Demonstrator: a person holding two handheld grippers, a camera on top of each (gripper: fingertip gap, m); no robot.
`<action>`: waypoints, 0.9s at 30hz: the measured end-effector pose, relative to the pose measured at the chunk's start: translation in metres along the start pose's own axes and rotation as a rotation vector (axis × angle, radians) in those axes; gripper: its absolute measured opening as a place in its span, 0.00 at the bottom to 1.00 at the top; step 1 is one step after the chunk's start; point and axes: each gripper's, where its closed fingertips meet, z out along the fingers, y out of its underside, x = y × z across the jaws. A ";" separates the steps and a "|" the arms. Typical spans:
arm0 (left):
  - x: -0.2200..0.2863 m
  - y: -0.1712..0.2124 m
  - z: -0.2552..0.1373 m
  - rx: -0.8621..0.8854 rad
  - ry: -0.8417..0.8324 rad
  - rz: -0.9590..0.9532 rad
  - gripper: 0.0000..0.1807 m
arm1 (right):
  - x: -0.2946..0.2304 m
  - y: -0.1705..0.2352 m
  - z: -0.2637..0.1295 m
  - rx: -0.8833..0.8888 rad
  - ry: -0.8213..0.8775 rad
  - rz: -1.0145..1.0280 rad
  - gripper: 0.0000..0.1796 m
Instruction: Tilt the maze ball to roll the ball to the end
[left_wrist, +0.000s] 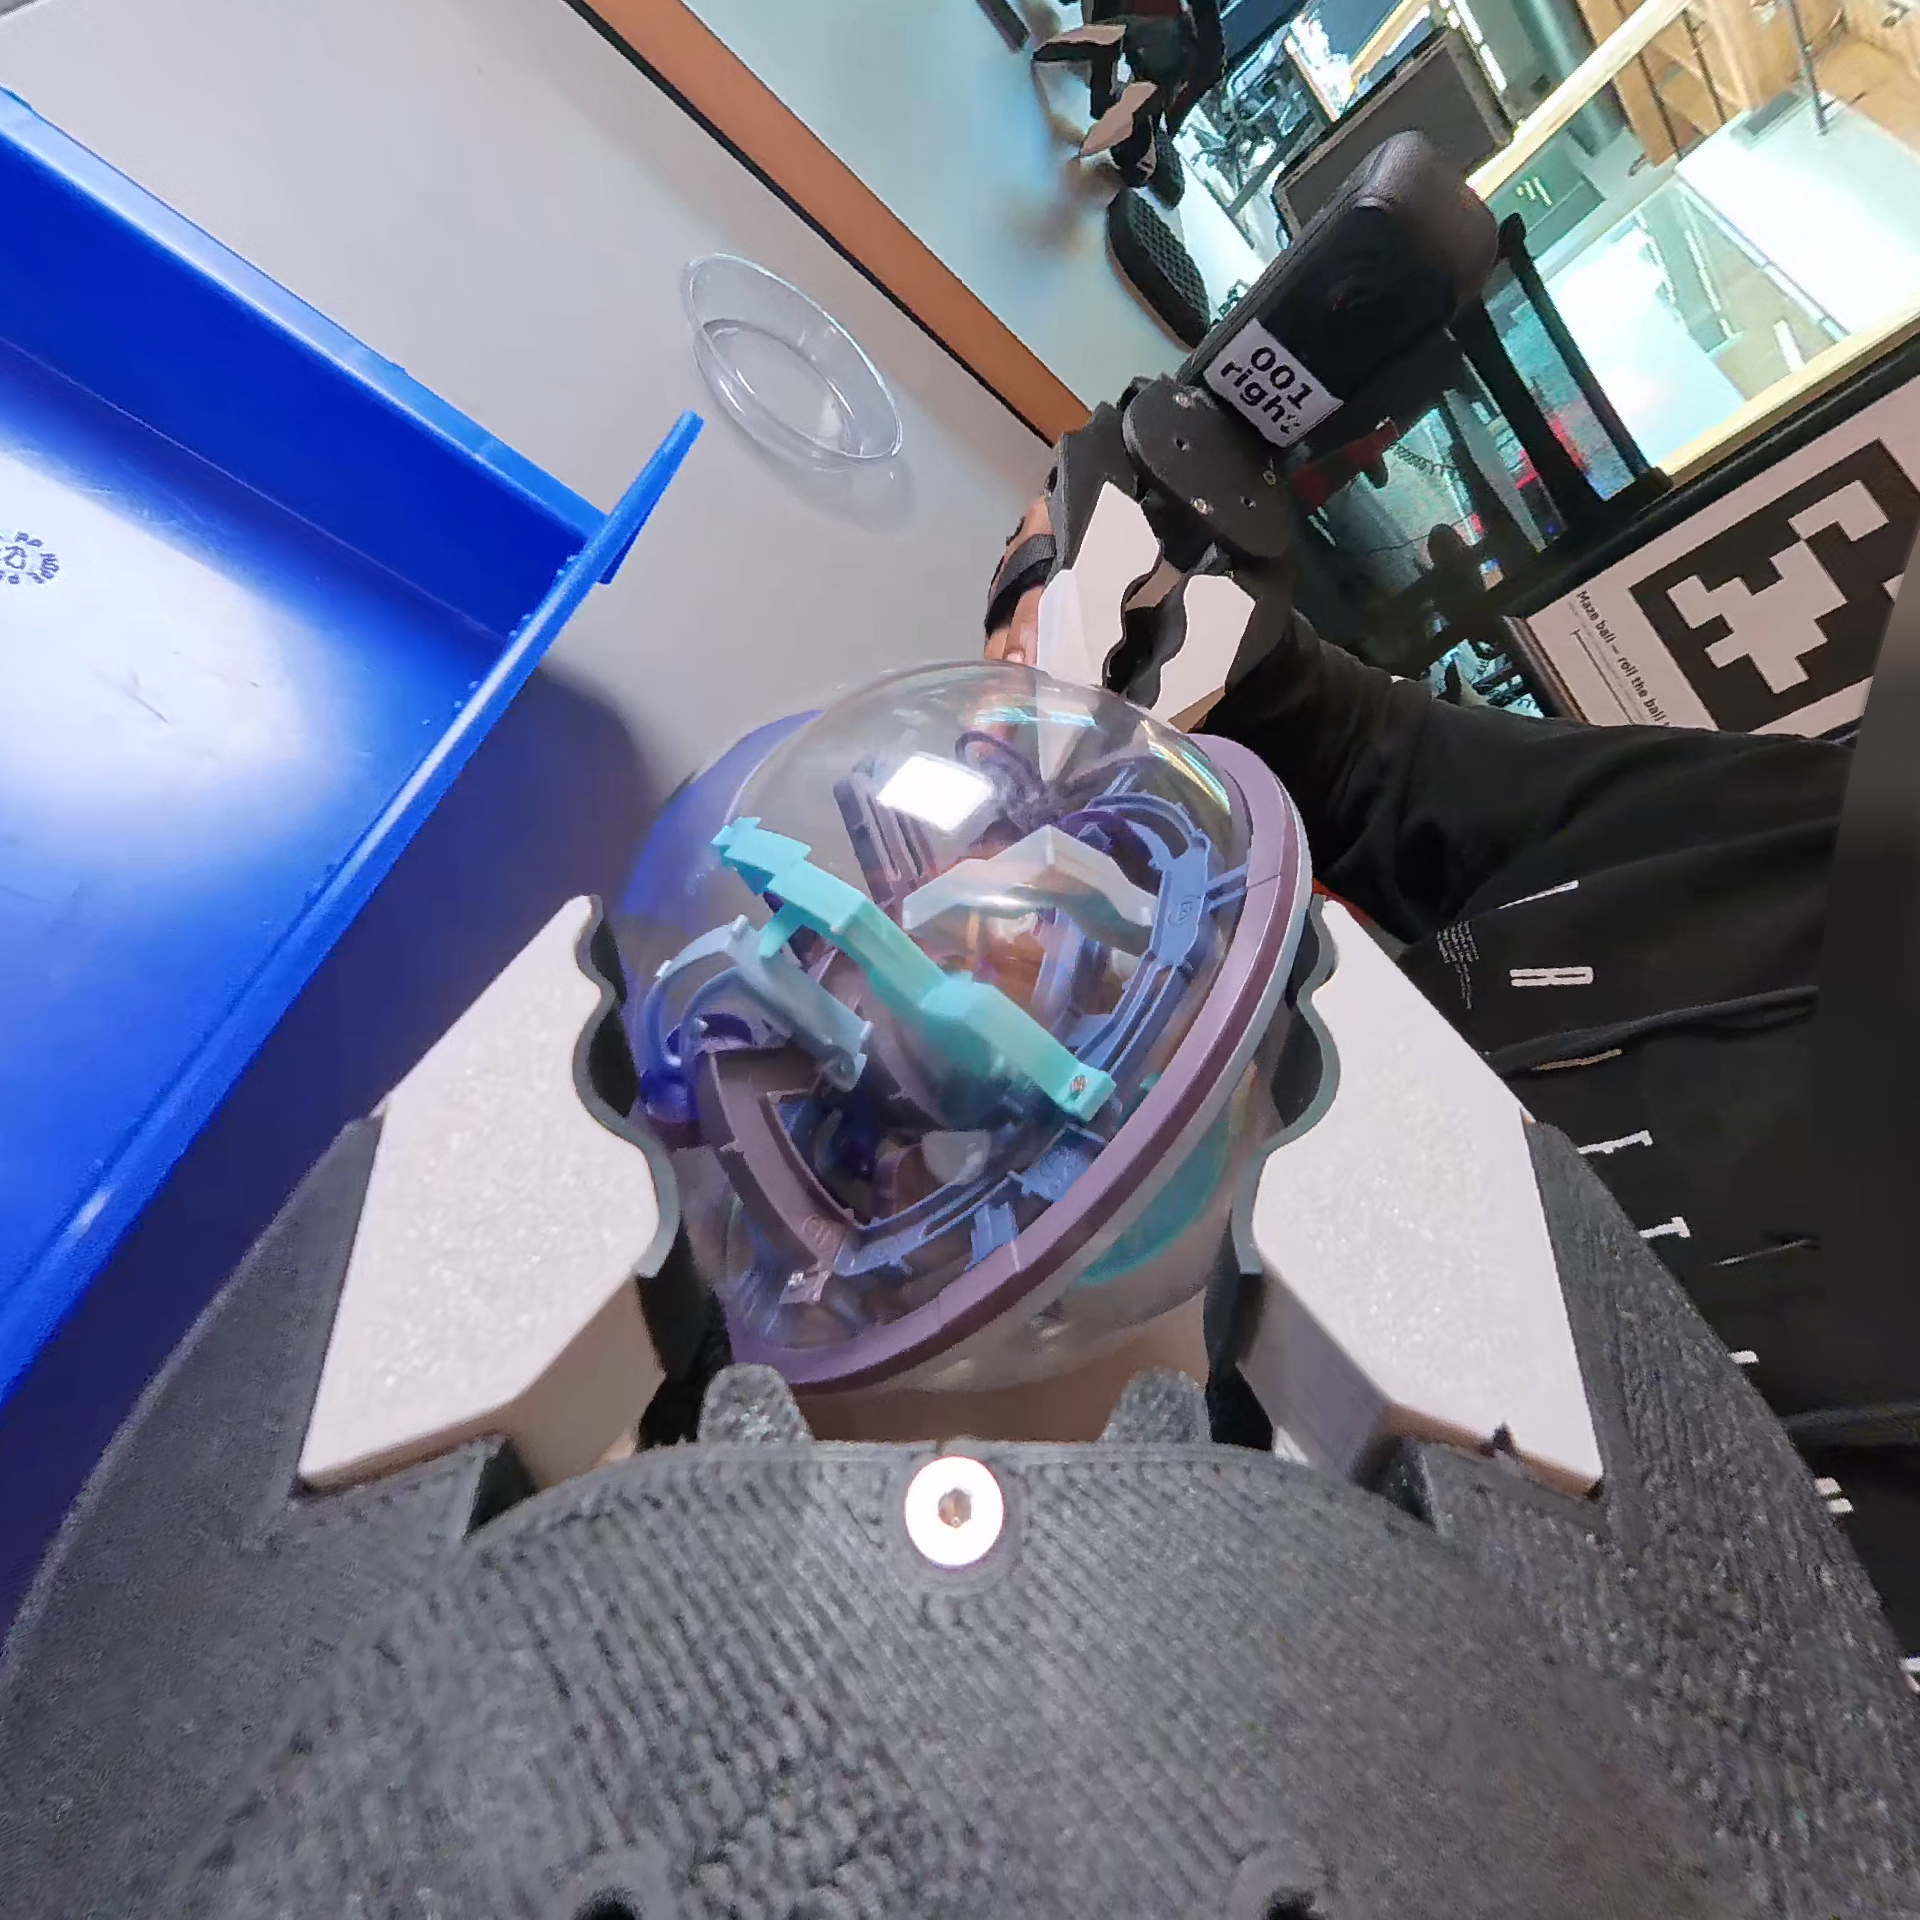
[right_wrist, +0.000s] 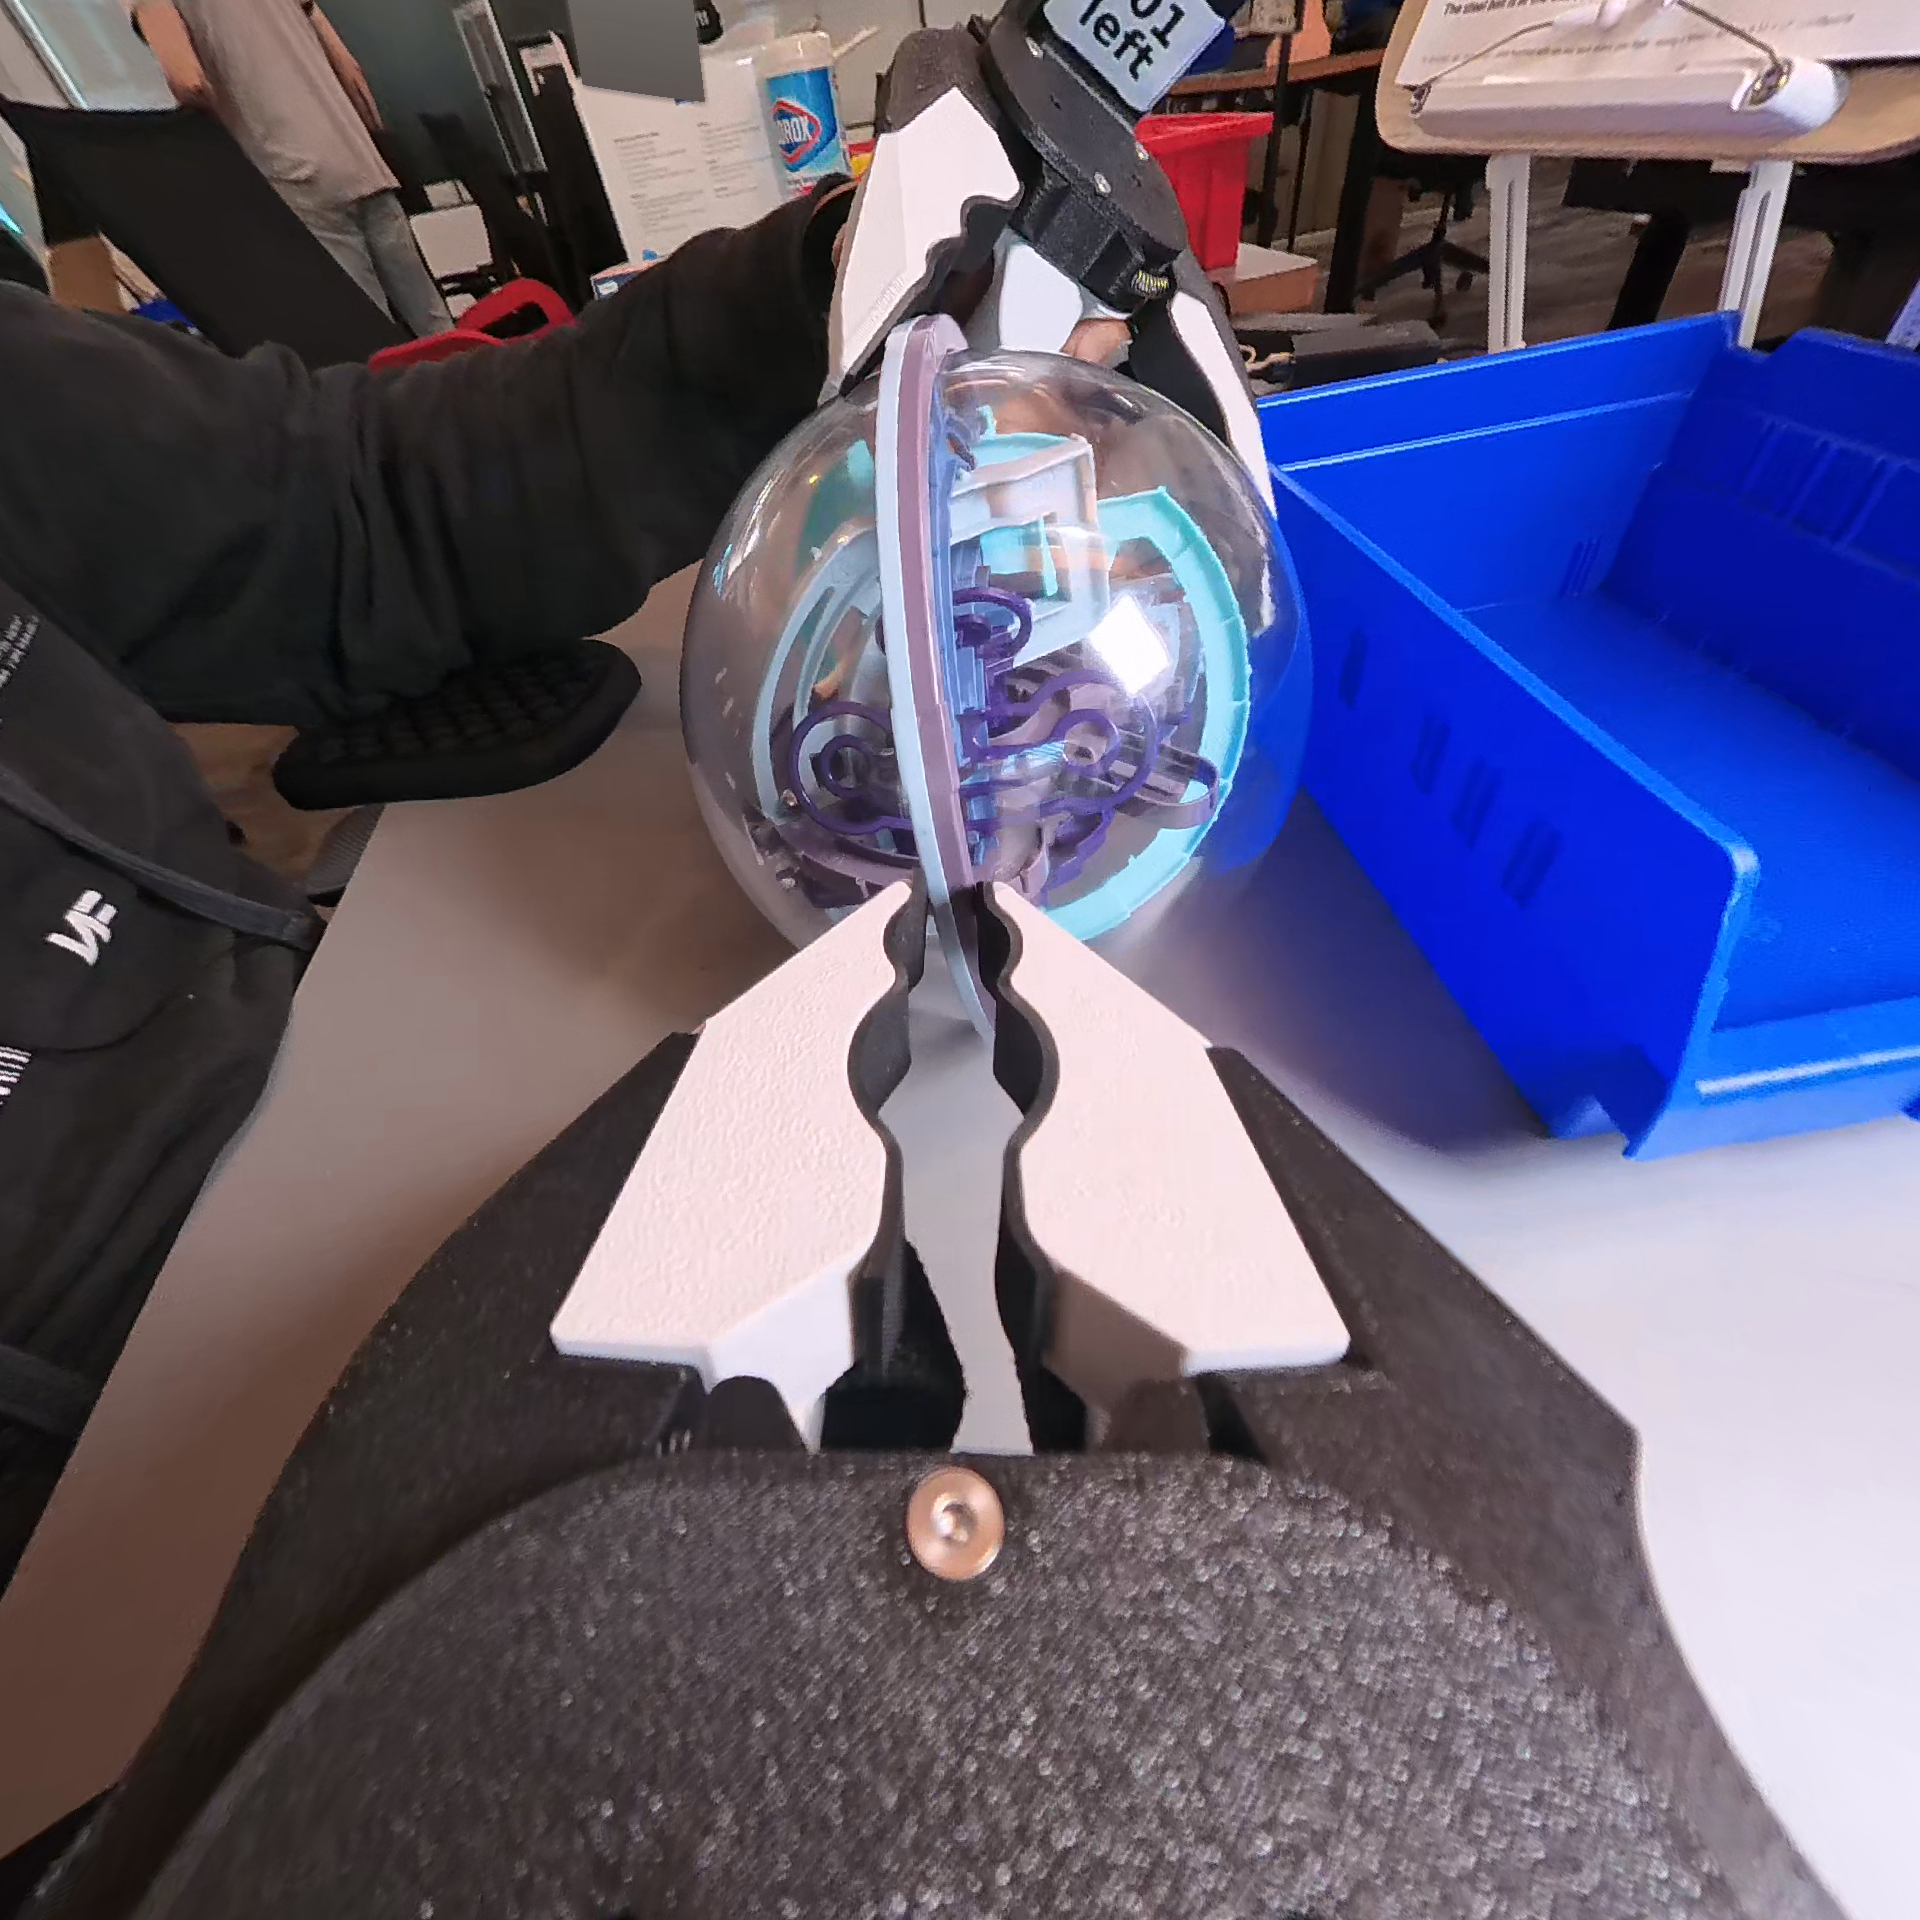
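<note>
The maze ball (left_wrist: 956, 1018) is a clear sphere with teal, purple and grey tracks inside and a purple rim around its middle. It is held up above the table. My left gripper (left_wrist: 956, 914) is shut on it, one white finger on each side of the sphere. My right gripper (right_wrist: 951, 904) is shut on the ball's purple rim (right_wrist: 914, 623), pinching its near lower edge. The ball (right_wrist: 1039, 644) stands with its rim nearly vertical in the right wrist view. The right gripper (left_wrist: 1132, 665) shows at the ball's far side, and the left gripper (right_wrist: 1049, 343) shows above it. I cannot pick out the small rolling ball.
A large blue bin (left_wrist: 260, 623) stands on the white table (left_wrist: 468, 208) close to the ball; it also shows in the right wrist view (right_wrist: 1610, 727). A clear plastic dish (left_wrist: 790, 364) lies near the table's far edge. A black-and-white marker card (left_wrist: 1766, 582) stands behind. Black sleeves (right_wrist: 364, 520) reach in.
</note>
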 end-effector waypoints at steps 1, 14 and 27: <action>0.000 -0.001 0.000 0.007 0.001 0.003 0.69 | 0.000 0.001 -0.001 -0.002 0.002 0.007 0.04; 0.002 0.018 -0.036 0.077 -0.111 0.129 0.59 | 0.011 0.007 -0.007 0.010 0.050 0.130 0.03; -0.011 0.041 -0.033 0.186 -0.206 0.269 0.48 | 0.006 0.009 -0.002 0.027 0.049 0.060 0.03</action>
